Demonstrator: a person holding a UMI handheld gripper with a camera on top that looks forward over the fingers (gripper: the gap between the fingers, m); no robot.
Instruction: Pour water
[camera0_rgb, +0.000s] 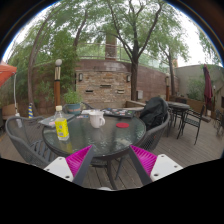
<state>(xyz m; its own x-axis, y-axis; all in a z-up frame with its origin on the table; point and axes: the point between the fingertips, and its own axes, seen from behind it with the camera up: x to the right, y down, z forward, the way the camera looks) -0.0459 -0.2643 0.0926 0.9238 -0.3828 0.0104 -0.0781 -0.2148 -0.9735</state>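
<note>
One yellow-filled bottle (62, 125), upright

Tool-mounted camera, looks forward over fingers (78, 158), table (100, 143) near.

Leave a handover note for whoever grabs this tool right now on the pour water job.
Tool: open, holding nothing, well short of the round glass patio table.
On the table: yellow bottle nearest the left finger's side; white cup near the middle; small red item to its right, too small to identify.
Done: nothing visible; bottle and cup stand upright, untouched.
Left: approach the table, probably grasp the bottle, pour into the cup, set it back down.
</note>
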